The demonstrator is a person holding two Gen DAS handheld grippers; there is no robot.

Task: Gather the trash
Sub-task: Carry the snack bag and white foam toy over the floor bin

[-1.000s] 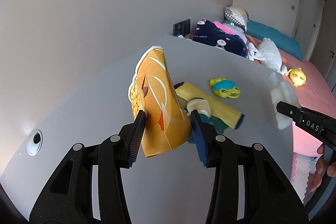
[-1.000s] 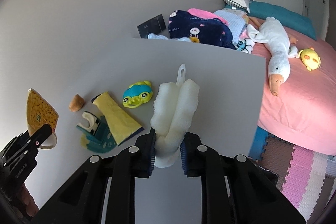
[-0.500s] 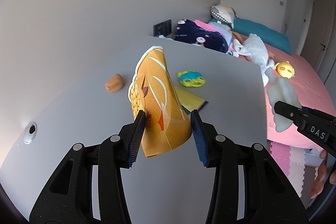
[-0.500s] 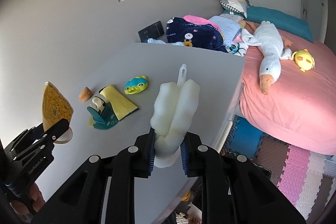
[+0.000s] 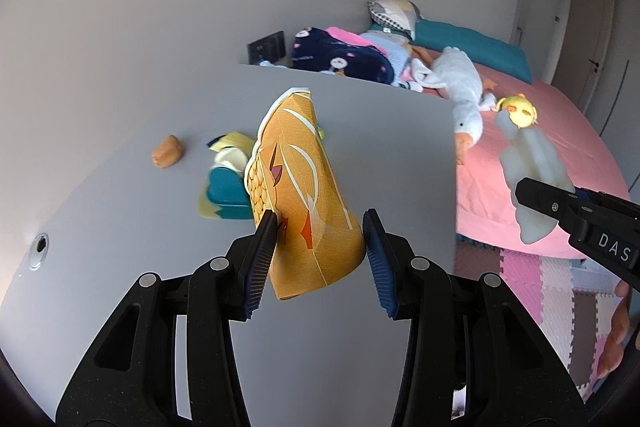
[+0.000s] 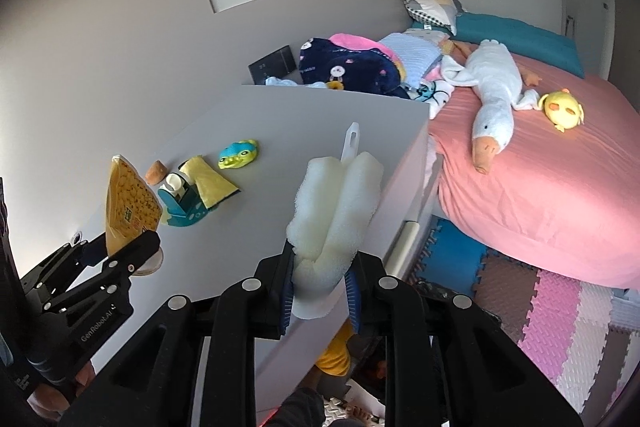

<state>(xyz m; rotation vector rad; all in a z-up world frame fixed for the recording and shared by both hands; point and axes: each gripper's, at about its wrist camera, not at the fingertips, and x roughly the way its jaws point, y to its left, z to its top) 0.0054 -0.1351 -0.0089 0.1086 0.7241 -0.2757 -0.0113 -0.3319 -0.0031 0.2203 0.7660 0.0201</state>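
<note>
Two grips at once, both lifted clear of the grey bench [image 5: 132, 251]. Left gripper [image 5: 320, 247], jaws pinching an orange snack packet [image 5: 300, 187], crumpled and standing nearly upright between the blue pads (corn kernels printed down its left edge), held above the bench surface. Right gripper [image 6: 320, 291], jaws pressed nearly together on the base of a white foam sponge brush [image 6: 332, 207], its thin white handle tip poking up behind the foam; seen from the left wrist, hanging past the bench's right edge over the pink bed [image 6: 560, 195]. Lying on the bench beyond the packet: a small brown lump [image 5: 168, 157], a teal tape dispenser [image 6: 180, 203] on a yellow cloth [image 6: 208, 183], and a blue and yellow toy [image 6: 238, 155] just beyond the cloth. On the bed, a white goose plush [image 6: 492, 99] and a yellow chick plush [image 6: 562, 109] side by side. Foam floor mats [image 6: 560, 327] in pink, blue and brown below the bed.
</note>
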